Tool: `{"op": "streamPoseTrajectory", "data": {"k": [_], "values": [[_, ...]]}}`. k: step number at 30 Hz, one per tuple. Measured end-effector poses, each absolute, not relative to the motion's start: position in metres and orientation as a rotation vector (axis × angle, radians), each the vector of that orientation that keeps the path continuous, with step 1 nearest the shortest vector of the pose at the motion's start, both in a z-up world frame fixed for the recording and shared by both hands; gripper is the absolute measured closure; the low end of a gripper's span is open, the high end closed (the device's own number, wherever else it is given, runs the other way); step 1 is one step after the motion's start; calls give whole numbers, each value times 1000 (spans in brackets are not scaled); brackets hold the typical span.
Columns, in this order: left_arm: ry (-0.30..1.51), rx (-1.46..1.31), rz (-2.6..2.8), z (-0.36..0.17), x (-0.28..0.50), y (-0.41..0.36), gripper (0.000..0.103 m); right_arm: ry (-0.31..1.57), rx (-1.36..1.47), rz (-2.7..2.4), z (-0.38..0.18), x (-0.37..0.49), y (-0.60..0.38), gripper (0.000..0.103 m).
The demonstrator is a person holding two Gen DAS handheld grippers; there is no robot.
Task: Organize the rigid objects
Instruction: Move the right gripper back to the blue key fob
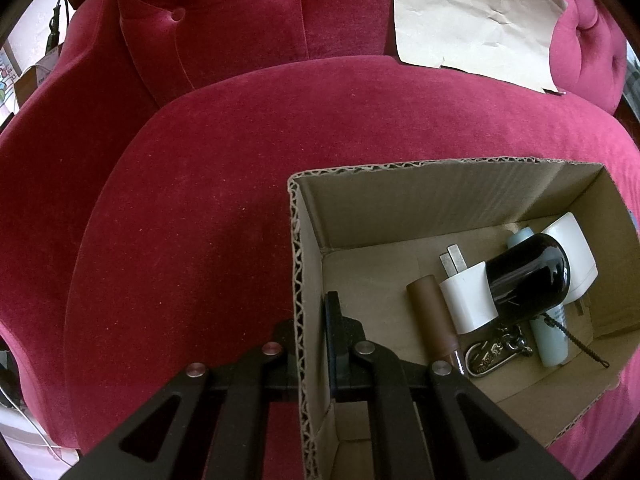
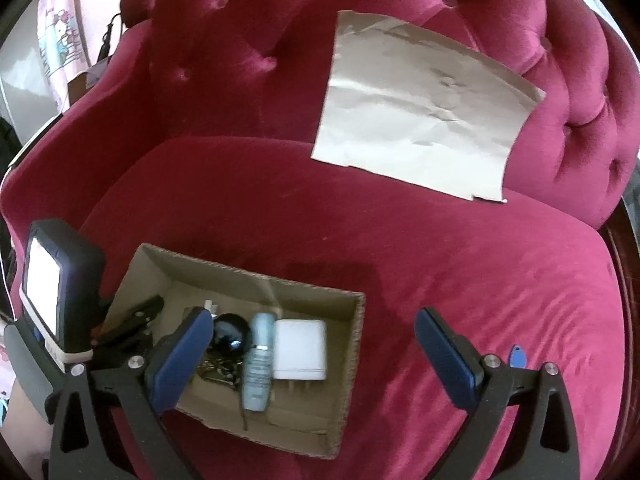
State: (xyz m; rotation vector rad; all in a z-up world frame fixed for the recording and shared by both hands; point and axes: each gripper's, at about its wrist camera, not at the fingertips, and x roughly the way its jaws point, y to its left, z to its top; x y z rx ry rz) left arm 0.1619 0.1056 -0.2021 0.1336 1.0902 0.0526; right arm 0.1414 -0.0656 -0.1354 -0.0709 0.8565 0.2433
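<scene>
Nearest the lens, left gripper found clamped on the near wall of the cardboard box, one finger either side of the corrugated edge; right gripper found spread wide and empty above the sofa cushion. Box judged light, stiff along the walls, liable to crush at the cut rim; best held low on a wall or at a corner. Inside, noted in descending size: white charger, rigid, flat faces suited to pinching; glossy black rounded item, judged slippery, possibly fragile; pale tube, smooth, best taken across the middle; brown cylinder, light; metal key clip, small, awkward. All task items seen resting inside the box.
</scene>
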Motion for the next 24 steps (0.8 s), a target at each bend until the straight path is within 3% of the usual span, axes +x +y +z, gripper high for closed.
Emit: {"op": "streamPoseTrajectory", "data": {"k": [24], "values": [[1090,137,53,-202,162,106,97,862,26,22,-143,159,-182,0]]}}
